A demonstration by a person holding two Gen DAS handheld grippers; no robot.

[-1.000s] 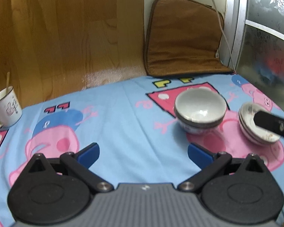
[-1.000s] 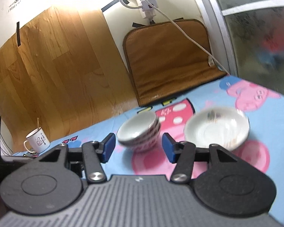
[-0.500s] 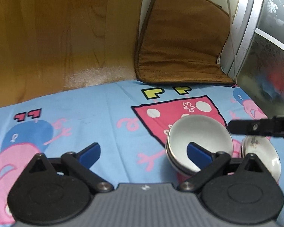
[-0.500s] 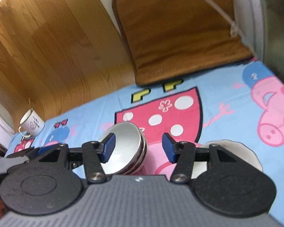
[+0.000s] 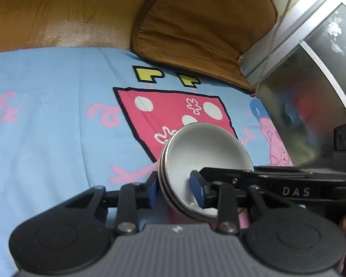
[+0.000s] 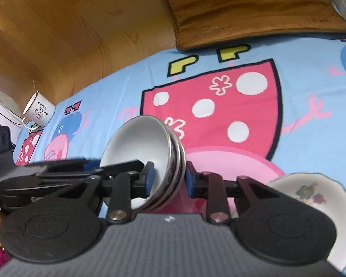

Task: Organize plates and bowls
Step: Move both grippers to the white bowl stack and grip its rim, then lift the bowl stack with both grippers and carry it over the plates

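Both grippers have closed in on the stacked bowls [image 5: 205, 159] mid-bench, left gripper [image 5: 174, 188] and right gripper [image 6: 167, 180] each just clamped across opposite rims, so a level joint lift comes next.

Legible markings:
- "DAS", white capitals, on the black body of the right gripper [image 5: 260, 184], seen from the left wrist view.
- White mug [image 6: 38, 112]: small dark print on its side, too small to read.
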